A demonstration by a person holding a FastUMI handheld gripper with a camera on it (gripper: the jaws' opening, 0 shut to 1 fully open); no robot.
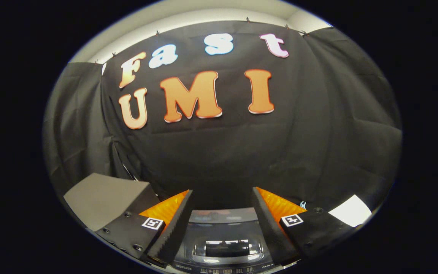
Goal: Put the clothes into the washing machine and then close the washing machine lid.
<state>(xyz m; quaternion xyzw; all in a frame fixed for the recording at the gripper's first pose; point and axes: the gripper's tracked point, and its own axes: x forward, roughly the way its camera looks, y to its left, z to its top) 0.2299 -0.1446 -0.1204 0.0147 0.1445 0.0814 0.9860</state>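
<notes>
Open tool (pixel 222 224) above closed washing machine lid (pixel 224 243).

The hand-held two-finger gripper (pixel 222 224) with black ribbed pads and orange finger backs is holding its fingers (pixel 173 224) spread wide apart, gripping nothing, each carrying a small square marker tag.

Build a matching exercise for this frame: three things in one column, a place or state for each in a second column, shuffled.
Things:
1. tongs
2. washing machine lid
3. grey box

Places or states:
A. glossy, seen between and below the fingers
B. open, nothing between the fingers
C. beside the left finger, against the cloth wall

Pairs: 1-B, 2-A, 3-C
</notes>
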